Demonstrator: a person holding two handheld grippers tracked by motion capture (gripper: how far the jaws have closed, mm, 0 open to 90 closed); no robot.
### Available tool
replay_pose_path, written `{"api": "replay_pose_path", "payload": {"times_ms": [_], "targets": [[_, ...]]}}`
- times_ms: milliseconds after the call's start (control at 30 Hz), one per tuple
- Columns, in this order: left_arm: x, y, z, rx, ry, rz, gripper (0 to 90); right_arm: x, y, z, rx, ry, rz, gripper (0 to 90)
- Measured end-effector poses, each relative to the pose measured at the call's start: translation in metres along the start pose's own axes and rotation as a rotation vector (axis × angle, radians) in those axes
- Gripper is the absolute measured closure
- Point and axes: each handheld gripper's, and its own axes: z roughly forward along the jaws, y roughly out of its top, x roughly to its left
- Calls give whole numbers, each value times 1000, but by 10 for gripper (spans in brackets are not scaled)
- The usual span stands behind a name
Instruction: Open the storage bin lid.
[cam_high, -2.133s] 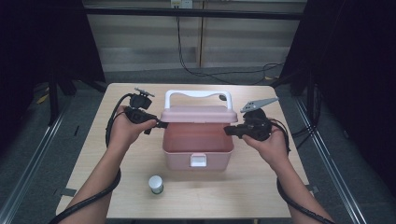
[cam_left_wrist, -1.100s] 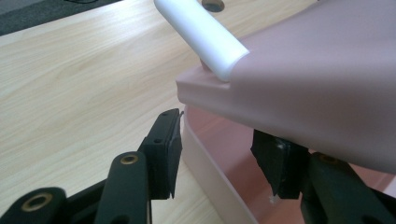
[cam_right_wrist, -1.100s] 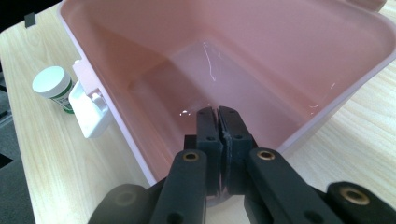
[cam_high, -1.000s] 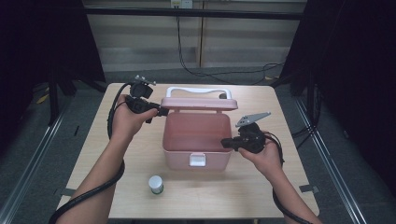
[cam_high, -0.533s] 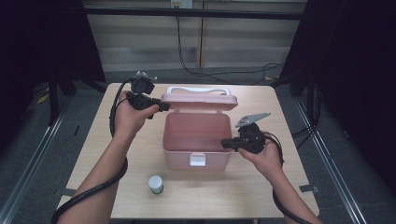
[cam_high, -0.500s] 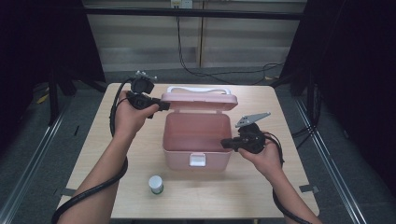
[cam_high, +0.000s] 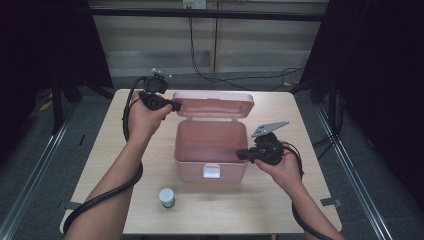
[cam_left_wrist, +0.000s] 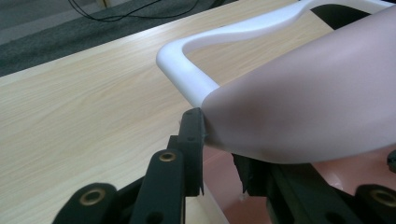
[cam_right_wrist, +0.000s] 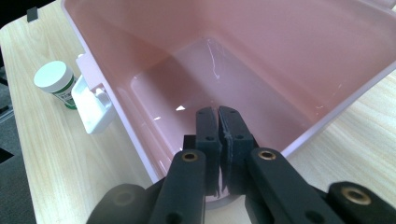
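A pink box (cam_high: 190, 170) stands open at mid-table, its inside bare (cam_right_wrist: 205, 70). Its lid (cam_high: 215, 104) is tipped up and back. My left gripper (cam_high: 175, 106) has the lid's left edge (cam_left_wrist: 303, 88) between its jaws, which have just been closing and now press on it, next to the white handle (cam_left_wrist: 196, 77). My right gripper (cam_high: 241, 154) is shut with nothing in it. Its tips (cam_right_wrist: 218, 114) reach over the box's right rim.
A small white-capped bottle (cam_high: 167, 197) stands on the table in front of the box, left of its white latch (cam_right_wrist: 95, 105). Bare wood lies on both sides of the box. Cables trail from both grippers.
The lid has swung up from shut and tipped further back, with my left gripper going back with it. My right gripper came down from the lid to the box's right rim and stays there.
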Motion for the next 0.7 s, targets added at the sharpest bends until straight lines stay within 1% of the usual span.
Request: {"api": "replay_pose_path", "payload": {"times_ms": [33,167,233,333,433,467,567,633,700], "targets": [[0,1,0,6,2,2,747,0,0,0,-1,1,1,870],[3,5,1,15,-4,-10,753,1,-1,-1,0,1,2,870],[3,7,2,19,1,-17,757,1,-1,0,-1,1,-2,871],[3,11,4,35,17,-10,768,1,-1,1,-1,5,-4,871],[2,14,5,45,28,-12,775,1,-2,1,-5,11,-5,870],[3,15,5,50,33,-5,779,1,-2,1,-4,10,-7,870],[3,17,6,60,35,-11,784,1,-3,1,-9,12,-11,873],[5,20,7,69,32,-22,787,1,-3,1,-8,11,-8,879],[5,22,7,79,38,-14,789,2,-3,1,-2,12,-11,889]]}}
